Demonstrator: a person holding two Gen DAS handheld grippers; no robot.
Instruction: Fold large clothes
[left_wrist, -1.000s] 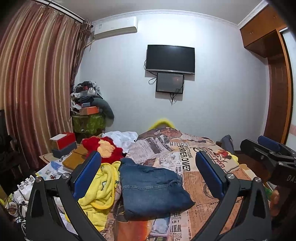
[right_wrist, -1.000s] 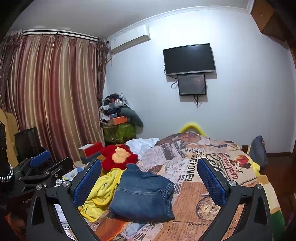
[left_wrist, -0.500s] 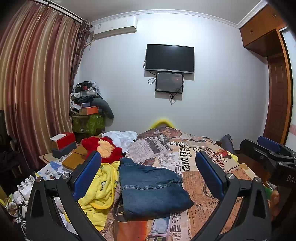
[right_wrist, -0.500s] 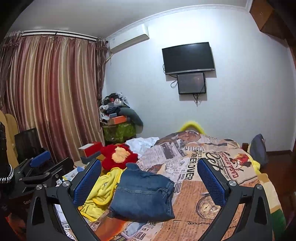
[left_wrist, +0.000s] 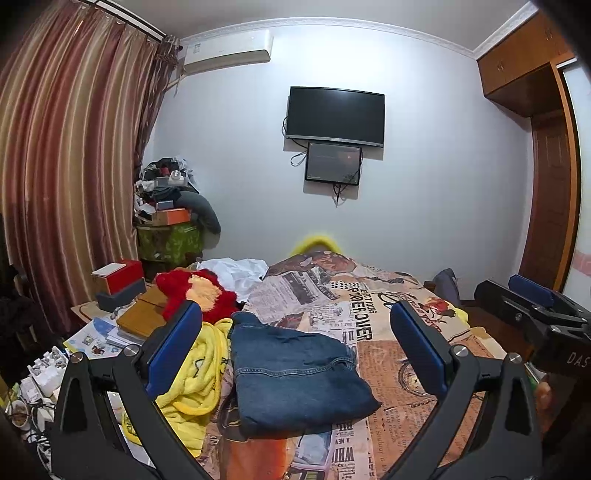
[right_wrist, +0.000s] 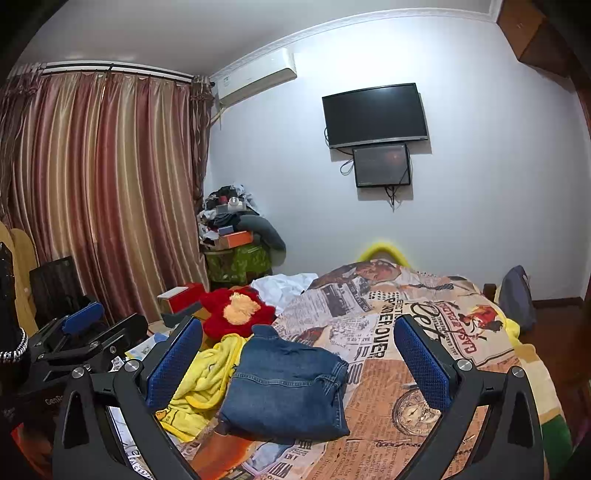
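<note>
Jeans (left_wrist: 295, 373) are lying folded into a thick blue block on the newspaper-print bedspread (left_wrist: 391, 354), seen from the left wrist camera between the wide-spread fingers of the left gripper (left_wrist: 295, 354), which is gripping nothing and hanging above the bed. Just beside the denim, a crumpled yellow garment (left_wrist: 195, 376) is spilling toward the bed's edge, with a red plush toy (left_wrist: 199, 291) behind it. At the right edge of this view the right gripper (left_wrist: 532, 306) is showing side-on, its jaw gap not readable from here.

Seen from the right wrist camera, the right gripper (right_wrist: 295, 358) is likewise standing wide apart and empty over the same jeans (right_wrist: 288, 391). Only this view is showing the left gripper (right_wrist: 85, 332) from outside, low at the left, and more of the striped curtain (right_wrist: 103, 192).

Judging by the tidy denim, one fold is looking finished; the next move probably calls for reaching toward the yellow garment (right_wrist: 207, 380) and spreading it flat.
</note>
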